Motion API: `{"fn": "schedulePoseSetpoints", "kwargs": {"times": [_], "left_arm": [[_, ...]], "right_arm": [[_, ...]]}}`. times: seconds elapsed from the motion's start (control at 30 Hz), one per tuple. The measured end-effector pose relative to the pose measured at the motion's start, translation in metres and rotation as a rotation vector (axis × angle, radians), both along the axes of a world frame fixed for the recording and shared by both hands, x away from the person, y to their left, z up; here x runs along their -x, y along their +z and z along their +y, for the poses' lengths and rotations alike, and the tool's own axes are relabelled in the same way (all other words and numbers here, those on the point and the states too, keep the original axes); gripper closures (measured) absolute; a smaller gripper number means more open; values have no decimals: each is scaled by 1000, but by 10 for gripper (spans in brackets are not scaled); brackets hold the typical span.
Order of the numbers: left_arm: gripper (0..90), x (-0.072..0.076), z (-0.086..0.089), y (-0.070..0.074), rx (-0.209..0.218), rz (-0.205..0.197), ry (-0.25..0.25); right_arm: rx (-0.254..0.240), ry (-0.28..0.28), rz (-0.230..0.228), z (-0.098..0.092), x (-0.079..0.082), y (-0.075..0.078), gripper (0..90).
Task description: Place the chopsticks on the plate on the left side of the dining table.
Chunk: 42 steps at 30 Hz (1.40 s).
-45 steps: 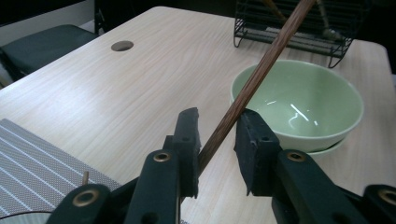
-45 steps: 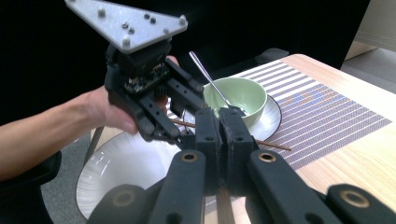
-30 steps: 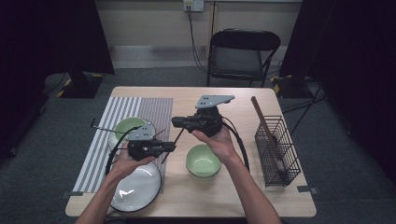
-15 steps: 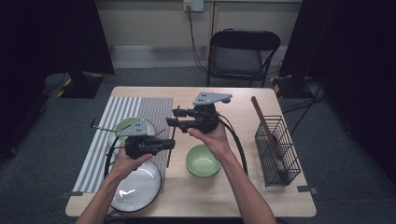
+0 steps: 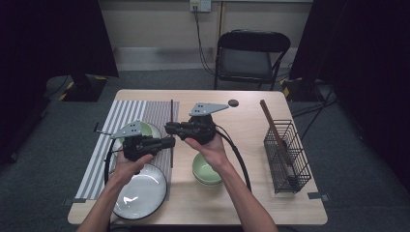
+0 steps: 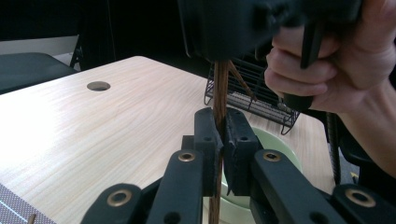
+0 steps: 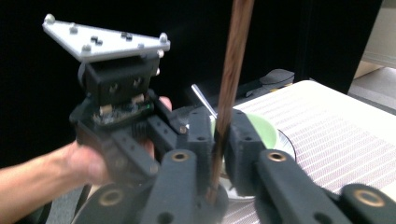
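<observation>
Left gripper (image 5: 167,141): I have it squeezed tight on the brown stick (image 5: 171,126).
Right gripper (image 5: 169,128): its jaws just closed in, and now I pinch the same stick higher up.
Stick: held up above the table (image 5: 241,121), over the striped mat's (image 5: 121,116) right edge.
Green bowl (image 5: 207,170): near the table's front edge.

thing: long thin dark-brown wooden chopstick (image 5: 171,126)
look: straight round stick, visible wood grain, reddish-brown (image 6: 219,93)
state: clamped at two spots along its length, off the table
pose: runs near vertical in the high view, centre-left of frame; upright in both gripper views (image 7: 231,79)
place: top end over the grey striped mat's right edge, upper centre-left; lower end reaches down toward lower centre-left
ends: tips blurred, can't tell taper
</observation>
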State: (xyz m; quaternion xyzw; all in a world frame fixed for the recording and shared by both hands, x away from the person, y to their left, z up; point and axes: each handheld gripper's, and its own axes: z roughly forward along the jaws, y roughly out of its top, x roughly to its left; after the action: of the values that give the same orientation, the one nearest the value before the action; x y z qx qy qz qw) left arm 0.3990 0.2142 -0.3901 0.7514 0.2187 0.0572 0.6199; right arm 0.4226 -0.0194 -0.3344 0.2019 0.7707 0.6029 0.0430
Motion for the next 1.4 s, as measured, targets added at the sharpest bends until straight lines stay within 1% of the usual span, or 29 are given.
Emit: {"fn": "schedulePoseSetpoints", "kwargs": {"times": [0.03, 0.07, 0.13, 0.17, 0.33, 0.37, 0.4, 0.47, 0.5, 0.6, 0.7, 0.73, 0.77, 0.83, 0.9, 0.97, 1.0, 1.03, 1.07, 1.13, 1.2, 1.23, 1.33, 1.4], "left_arm": [[851, 0, 0, -1, 10, 0, -2], [851, 0, 0, -1, 6, 1, 2], [850, 0, 1, -1, 14, 4, 6], [849, -1, 2, -1, 26, 4, 5], [847, -1, 3, 0, 33, 7, 12], [847, -1, 4, 1, 24, 4, 16], [844, -1, 3, 0, 25, 5, 12], [838, -1, 3, 0, 10, 4, 13], [837, -1, 2, -1, 15, 6, 9], [835, -1, 1, -1, 11, 3, 5], [833, -1, 2, 0, 23, 4, 4], [833, -1, 2, 0, 20, 6, 4], [833, -1, 3, 0, 8, 1, 4], [832, -1, 2, -1, 10, 2, 2], [832, -1, 2, -1, 4, 0, -1], [832, -1, 2, -1, -2, -4, 0], [837, -1, 2, -1, 15, -4, 0], [838, 0, 2, 0, 8, -3, 0], [839, 0, 2, 1, 4, -10, -7], [841, 1, 1, 1, 6, -3, -12], [842, 1, 1, 2, 4, -7, -16], [842, 2, 0, 3, 13, -6, -15], [842, 3, 1, 6, 5, -18, -12], [842, 3, 2, 6, 20, -18, -9]], "right_arm": [[-1, 3, 6, 1, 0, 1, 854], [1, 6, 9, 3, 0, 1, 855], [6, 3, 7, 5, 0, 2, 856], [4, 4, 9, 6, -1, 3, 856], [0, -2, 11, 8, -2, 6, 857], [1, -3, 12, 9, -2, 7, 857], [-2, -2, 10, 10, -2, 7, 857], [-19, 0, 10, 9, -3, 9, 857], [-22, 1, 11, 9, -3, 10, 857], [-20, 1, 8, 10, -3, 13, 857], [-26, 2, 6, 9, -3, 15, 857], [-32, 4, 4, 9, -3, 16, 857], [-33, 0, 6, 9, -3, 17, 857], [-36, 3, 2, 10, -4, 19, 857], [-33, 4, -4, 11, -4, 21, 857], [-41, 4, -6, 11, -4, 23, 856], [-43, 7, -13, 10, -4, 24, 857], [-50, 8, -17, 10, -3, 25, 857], [-54, 8, -16, 9, -3, 25, 856], [-60, 15, -15, 9, -3, 24, 849], [-66, 17, -16, 9, -3, 23, 789], [-60, 17, -17, 9, -2, 22, 780], [-39, 19, -17, 10, -1, 15, 747], [-36, 20, -9, 10, -1, 10, 751]]}}
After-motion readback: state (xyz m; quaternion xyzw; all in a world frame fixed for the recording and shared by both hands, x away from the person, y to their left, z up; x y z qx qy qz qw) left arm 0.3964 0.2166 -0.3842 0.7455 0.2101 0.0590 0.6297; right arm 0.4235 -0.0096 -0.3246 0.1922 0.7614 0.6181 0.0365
